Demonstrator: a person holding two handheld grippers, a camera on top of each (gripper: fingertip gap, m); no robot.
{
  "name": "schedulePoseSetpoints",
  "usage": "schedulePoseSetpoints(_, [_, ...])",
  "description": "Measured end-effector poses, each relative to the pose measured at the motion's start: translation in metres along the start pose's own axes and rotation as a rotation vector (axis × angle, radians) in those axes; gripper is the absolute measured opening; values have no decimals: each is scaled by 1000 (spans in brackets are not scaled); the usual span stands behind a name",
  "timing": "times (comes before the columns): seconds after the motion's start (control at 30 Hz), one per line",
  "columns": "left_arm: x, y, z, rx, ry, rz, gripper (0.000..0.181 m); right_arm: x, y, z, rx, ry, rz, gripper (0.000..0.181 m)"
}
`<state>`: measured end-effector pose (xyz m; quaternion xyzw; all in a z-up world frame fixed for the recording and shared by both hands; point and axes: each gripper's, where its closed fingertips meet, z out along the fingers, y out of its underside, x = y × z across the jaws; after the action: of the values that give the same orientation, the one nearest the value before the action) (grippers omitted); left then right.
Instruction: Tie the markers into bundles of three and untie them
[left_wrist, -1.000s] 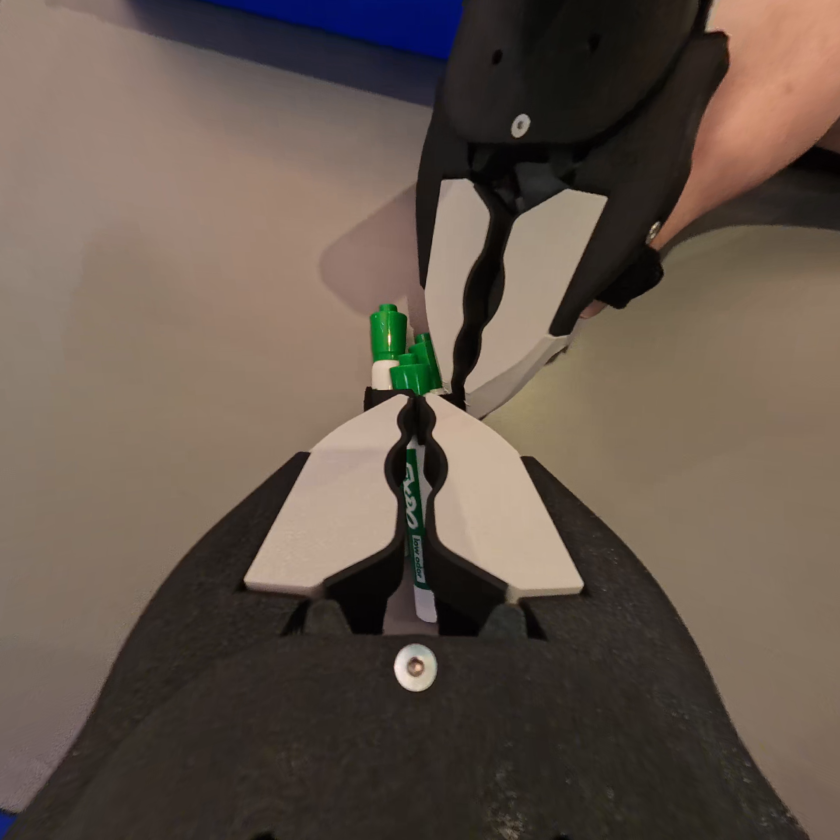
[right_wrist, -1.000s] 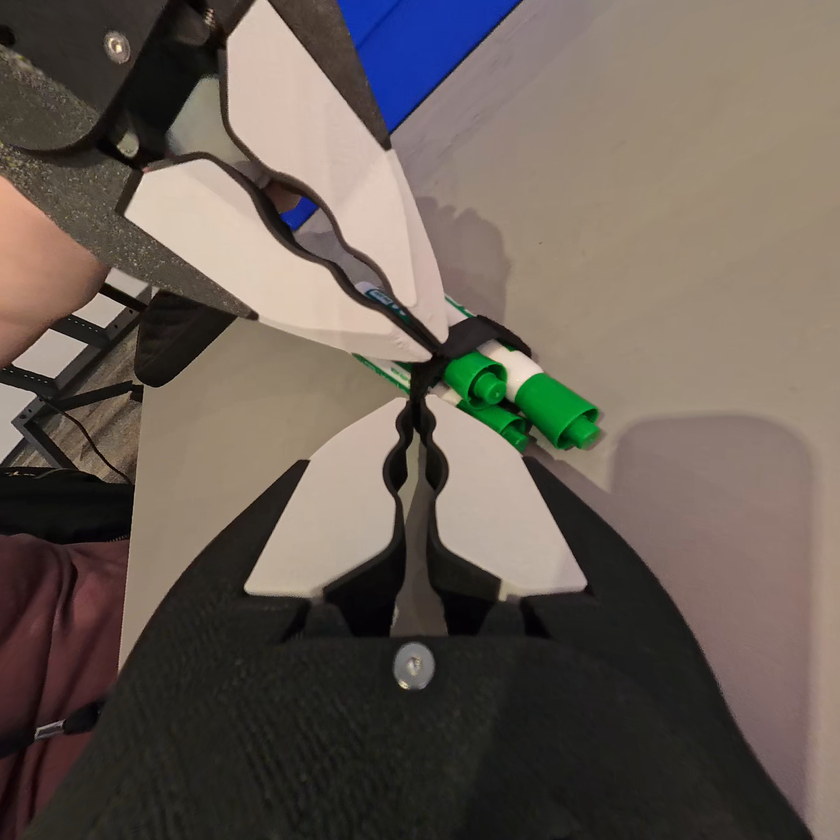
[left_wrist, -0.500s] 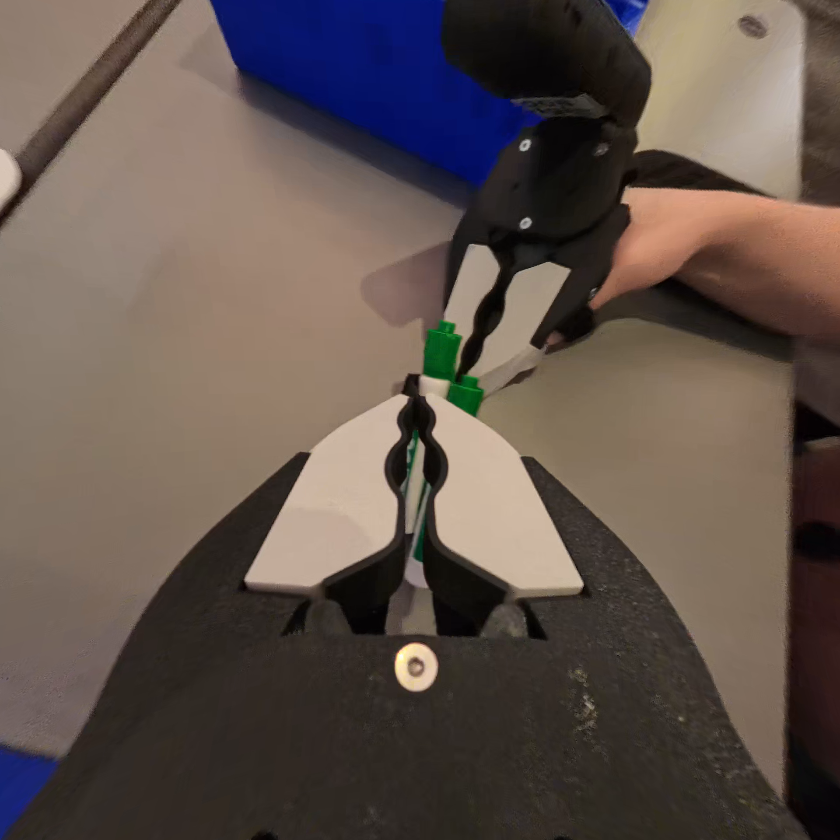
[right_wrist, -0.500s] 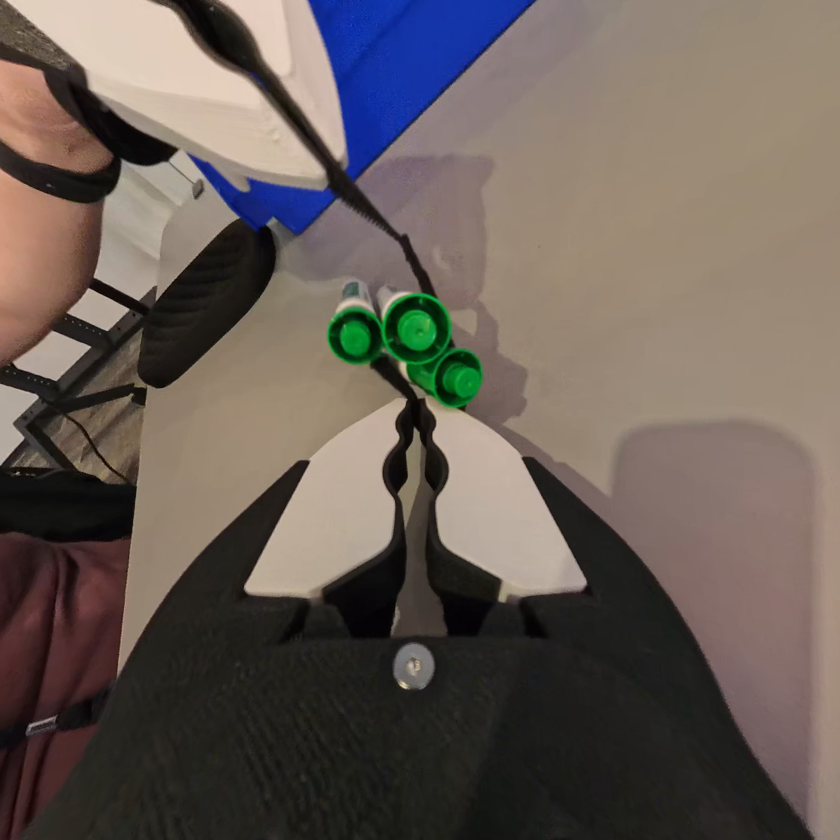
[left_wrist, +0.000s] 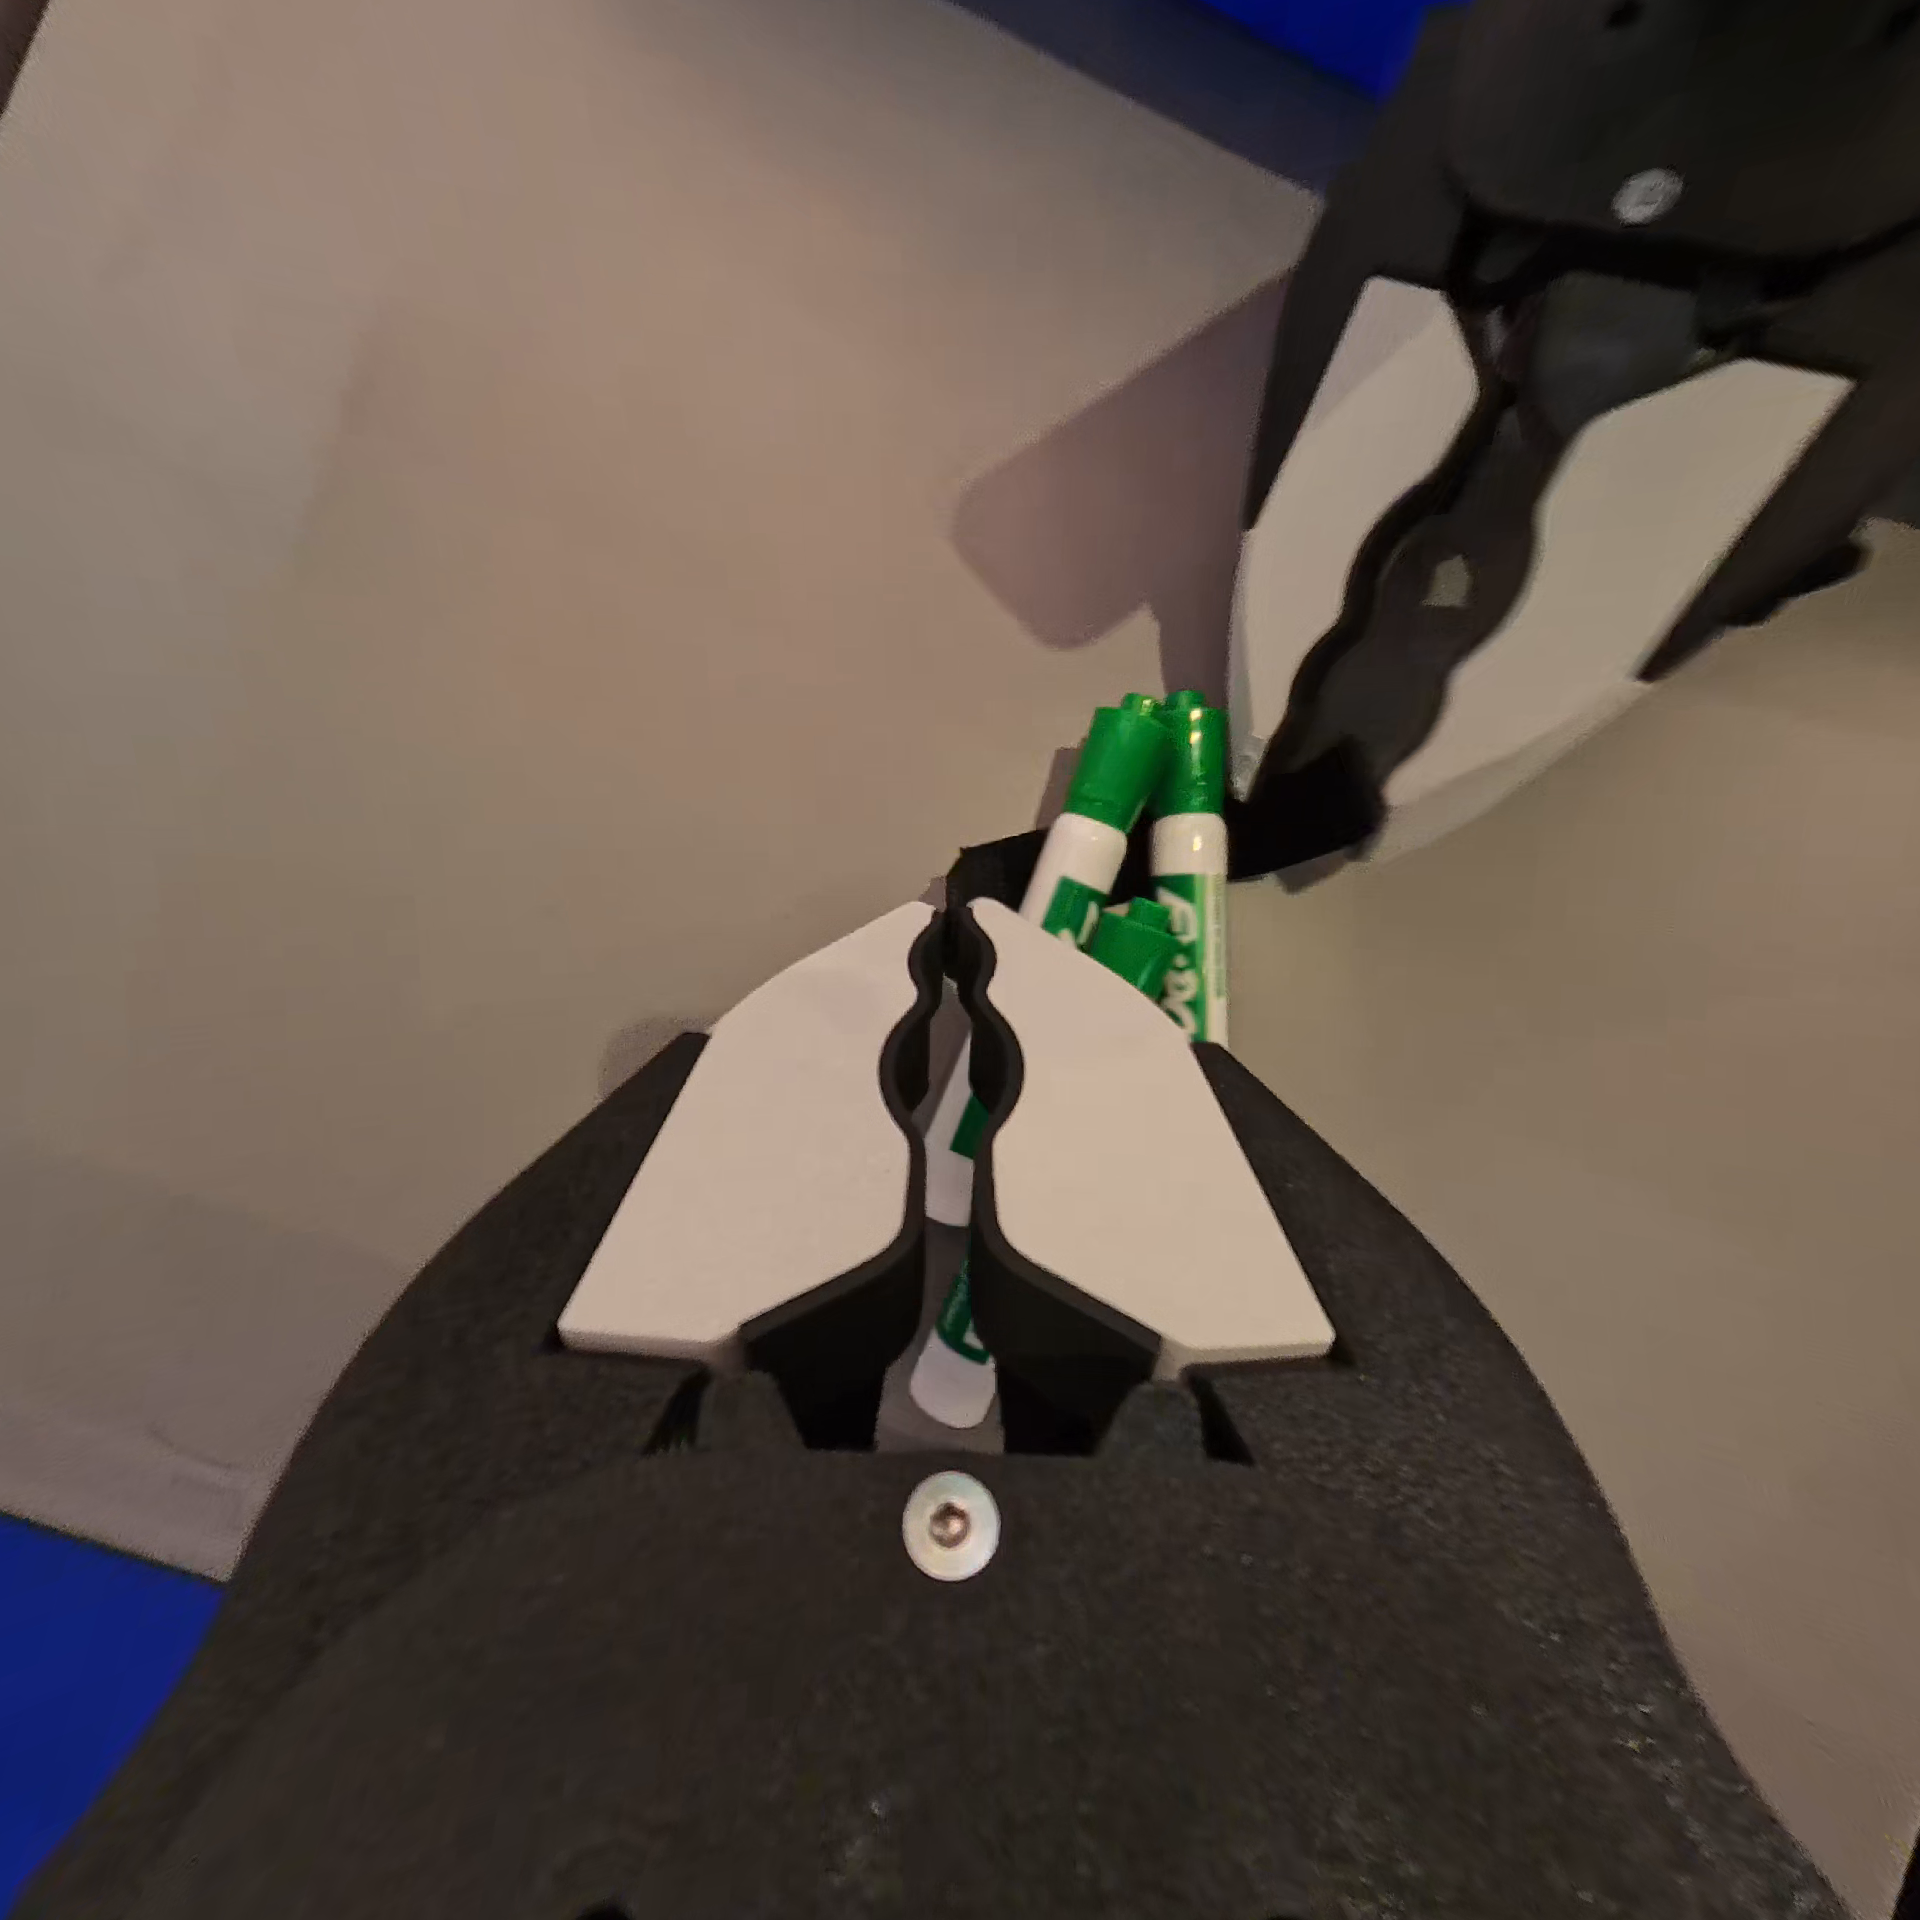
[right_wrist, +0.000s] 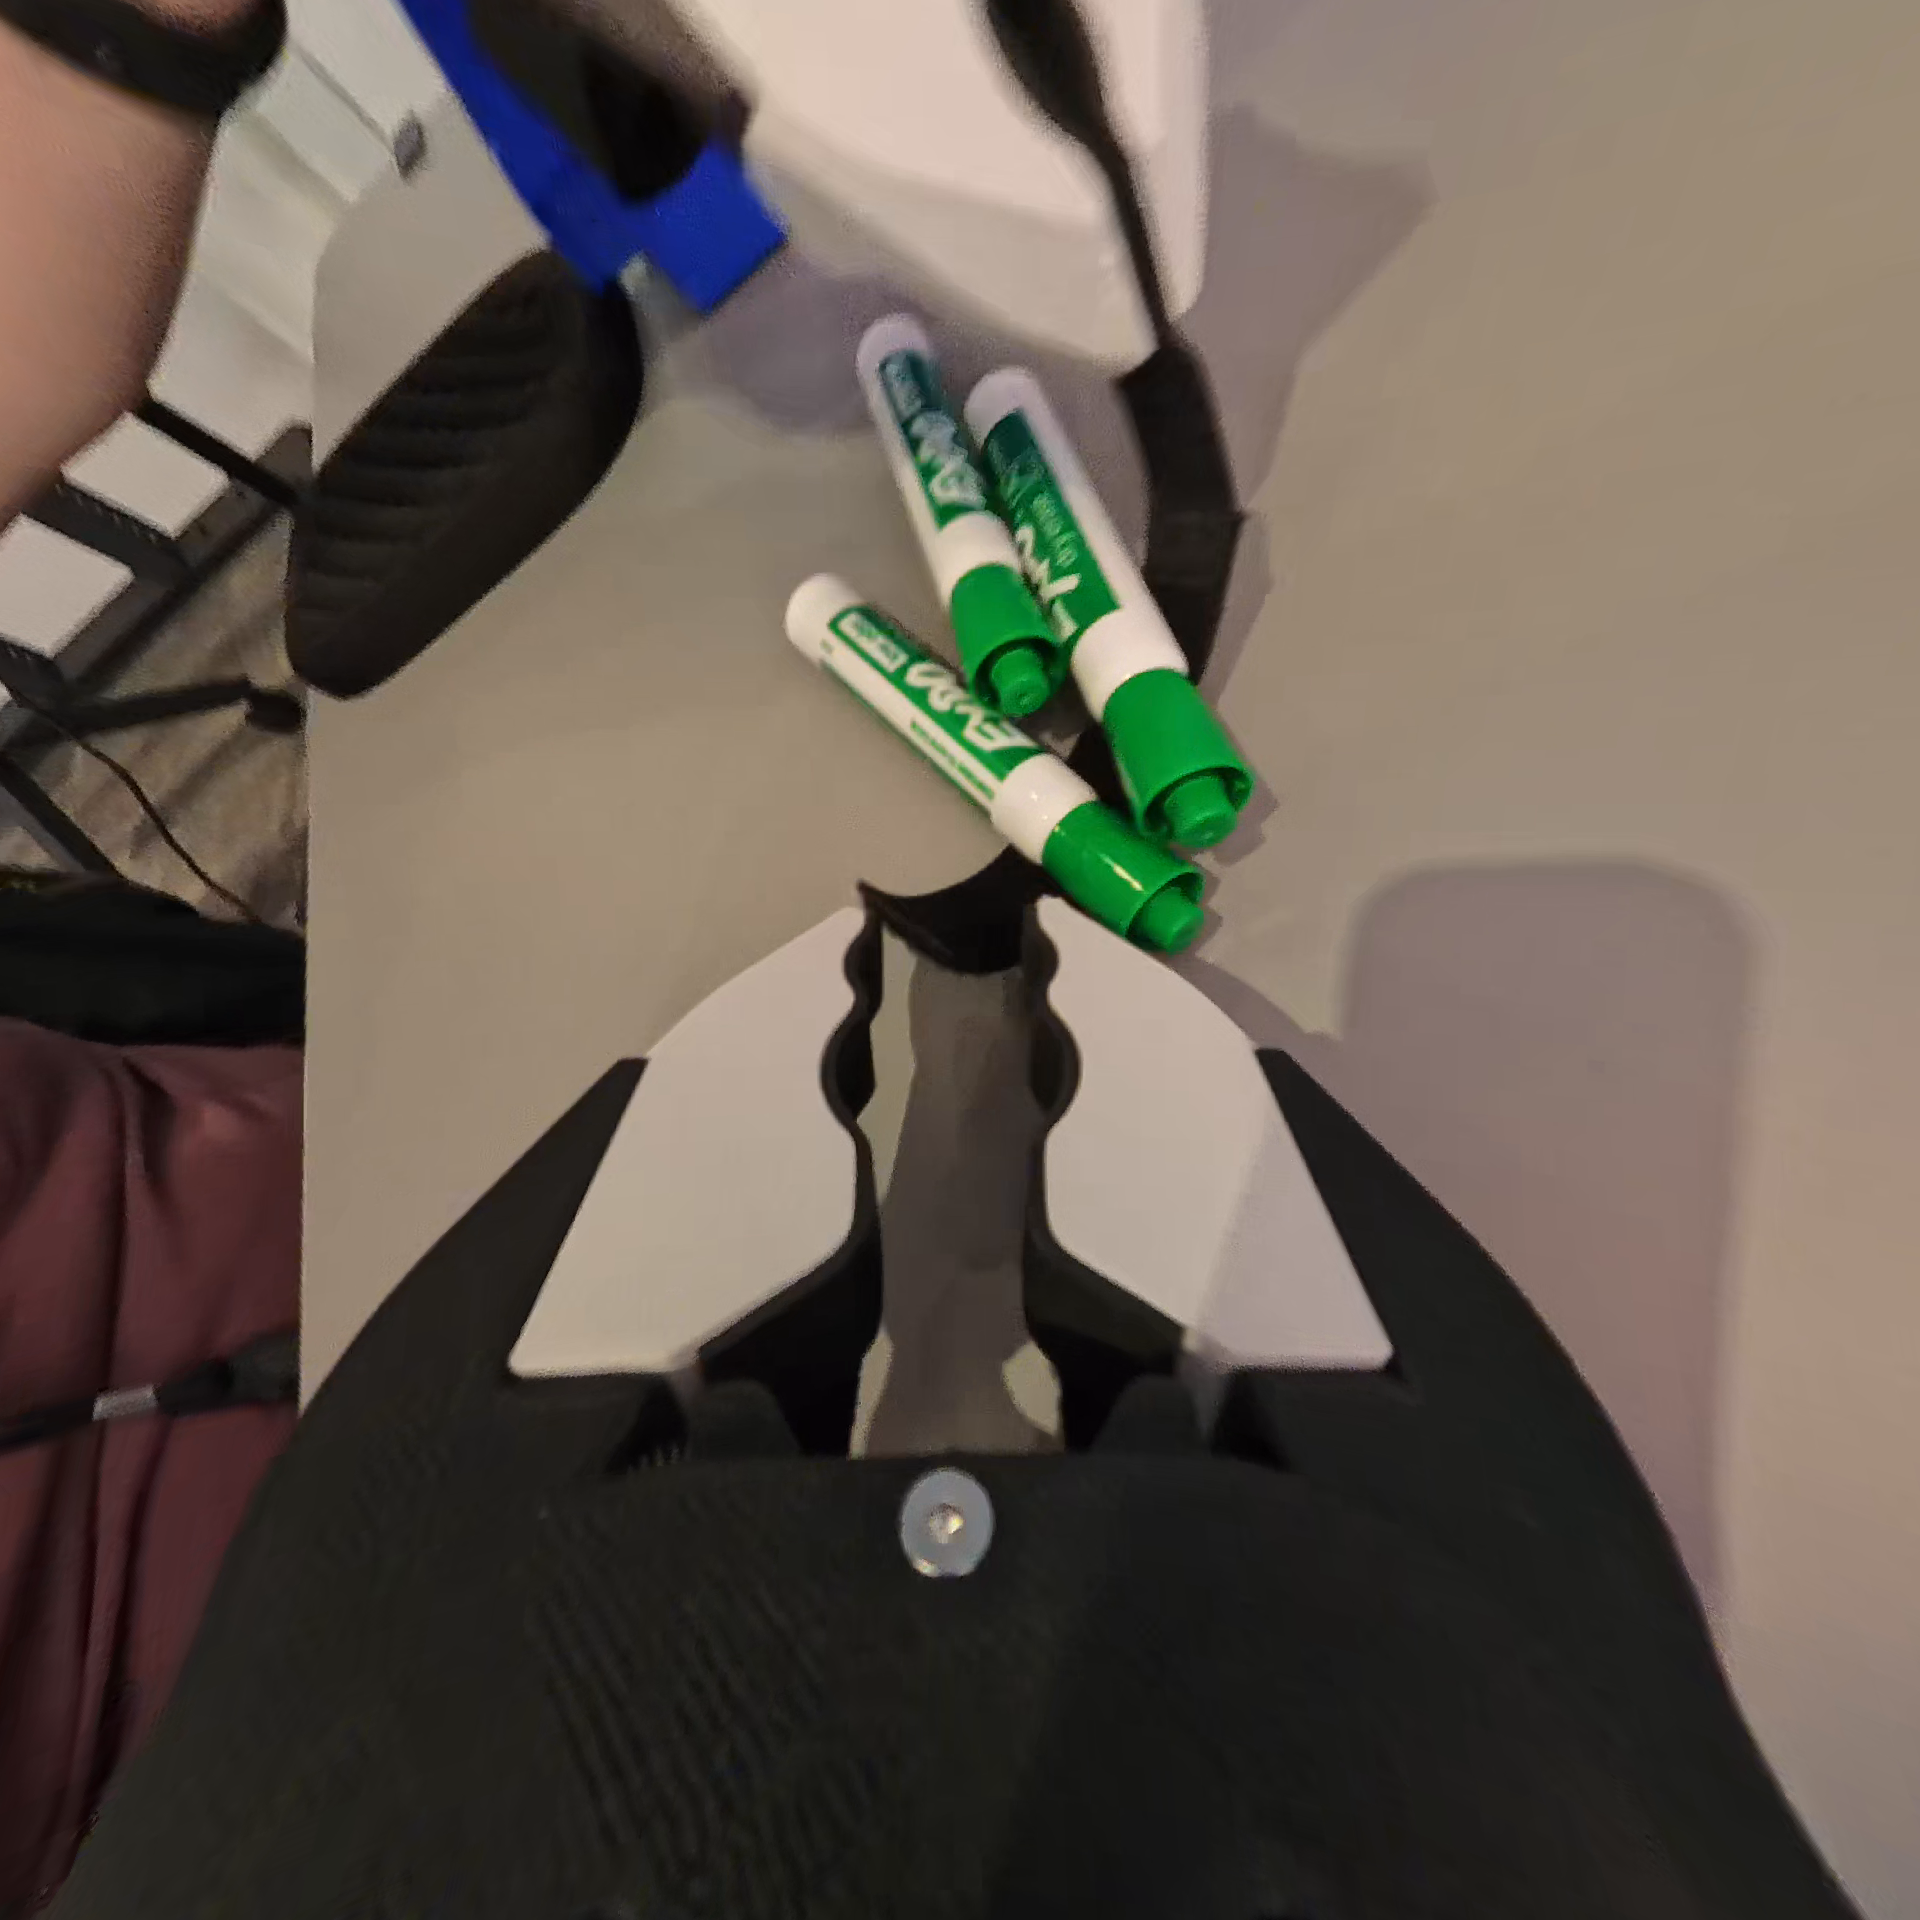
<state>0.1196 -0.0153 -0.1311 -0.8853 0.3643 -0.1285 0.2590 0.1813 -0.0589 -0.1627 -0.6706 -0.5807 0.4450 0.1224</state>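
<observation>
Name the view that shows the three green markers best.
The right wrist view: all three green markers lie splayed on the table, full length visible. In the left wrist view the left gripper hides much of them.

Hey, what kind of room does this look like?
Probably an office or lab workspace: a plain grey table, green dry-erase markers on it, and a black chair beside it.

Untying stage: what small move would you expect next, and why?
Probably the left gripper lifts the black strap clear of the three markers. They lie splayed and loose on the table, the right gripper is open with the strap merely between its tips, and the left is shut on the other end.
</observation>
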Motion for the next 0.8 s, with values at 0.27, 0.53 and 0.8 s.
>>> schedulePoseSetpoints(0.27, [-11,2,19,-93,115,-130,1,-27,17,-18,-113,-38,-120,38])
schedulePoseSetpoints(0.53, [-36,-5,-6,-6,46,-200,56,-24,-38,-25,200,62,-261,35])
schedulePoseSetpoints(0.8, [-22,0,-74,166,-54,-239,57,-4,-23,17,-24,124,-439,21])
